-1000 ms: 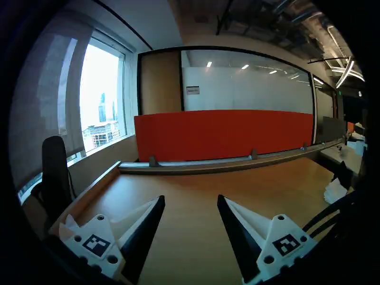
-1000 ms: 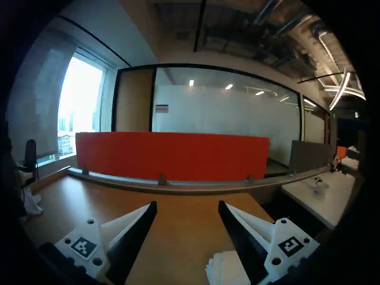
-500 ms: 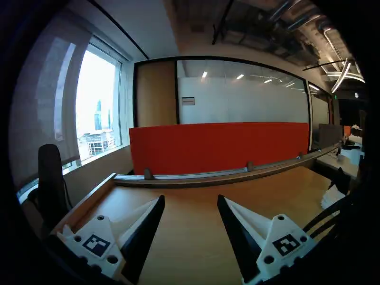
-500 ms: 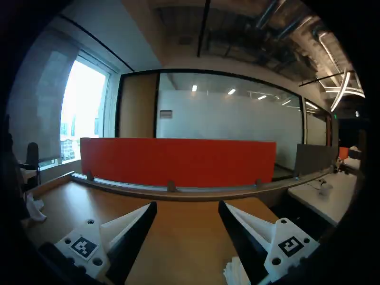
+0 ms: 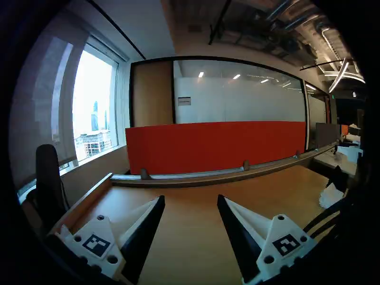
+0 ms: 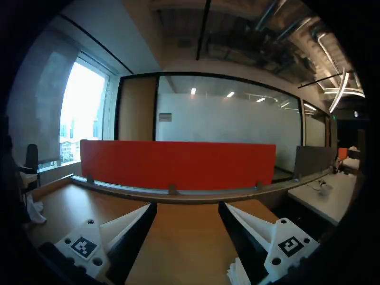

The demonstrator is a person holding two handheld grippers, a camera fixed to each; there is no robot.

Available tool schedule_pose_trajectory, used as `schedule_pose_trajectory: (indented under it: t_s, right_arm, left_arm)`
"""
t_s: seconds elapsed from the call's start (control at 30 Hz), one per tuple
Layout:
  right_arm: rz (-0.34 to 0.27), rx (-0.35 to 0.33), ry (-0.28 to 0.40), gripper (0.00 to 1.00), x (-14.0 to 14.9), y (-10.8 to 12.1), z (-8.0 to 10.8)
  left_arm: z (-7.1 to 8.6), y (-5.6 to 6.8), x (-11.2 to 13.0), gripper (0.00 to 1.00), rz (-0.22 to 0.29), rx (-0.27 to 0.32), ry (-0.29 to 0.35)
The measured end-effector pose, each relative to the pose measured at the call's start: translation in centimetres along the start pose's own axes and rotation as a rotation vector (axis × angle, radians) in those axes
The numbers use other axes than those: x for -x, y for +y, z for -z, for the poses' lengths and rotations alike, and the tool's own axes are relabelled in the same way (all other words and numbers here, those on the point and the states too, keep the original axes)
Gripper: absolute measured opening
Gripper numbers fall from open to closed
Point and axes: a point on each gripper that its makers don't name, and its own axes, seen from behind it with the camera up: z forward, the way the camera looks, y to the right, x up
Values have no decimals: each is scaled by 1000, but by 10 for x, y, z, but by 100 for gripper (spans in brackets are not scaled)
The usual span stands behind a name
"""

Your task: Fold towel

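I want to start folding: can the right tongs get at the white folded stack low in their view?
Probably yes. The right tongs stand open, and the white folded stack lies on the wooden desk close beneath their fingers, with nothing between. They aim over it, though, so they would need to dip.

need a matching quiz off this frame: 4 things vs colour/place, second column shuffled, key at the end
Things:
1. divider panel
2. desk
3. chair
4. white folded stack

Colour and place:
A. black, far left, by the window
B. pale, at the bottom edge of the right gripper view
C. orange-red, upright along the far edge of the work surface
D. wood-toned, flat, in front of the upright screen

Pairs: 1-C, 2-D, 3-A, 4-B
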Motion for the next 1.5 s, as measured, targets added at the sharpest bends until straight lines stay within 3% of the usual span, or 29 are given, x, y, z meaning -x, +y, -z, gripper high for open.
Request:
schedule_pose_trajectory:
  t_s: [0.6, 0.9, 1.2, 1.5]
  right_arm:
    - [8, 2, 27, 100, 4, -10, 6]
    - [-11, -1, 39, 100, 27, -7, 2]
    - [-13, 2, 40, 100, 48, -4, -2]
    - [-3, 6, 27, 100, 73, -1, -3]
  left_arm:
    - [2, -7, 20, 81, 27, -3, 24]
    - [2, -3, 42, 81, 44, -5, 49]
    - [3, -9, 64, 81, 61, -26, 63]
    - [-6, -8, 84, 81, 62, -32, 66]
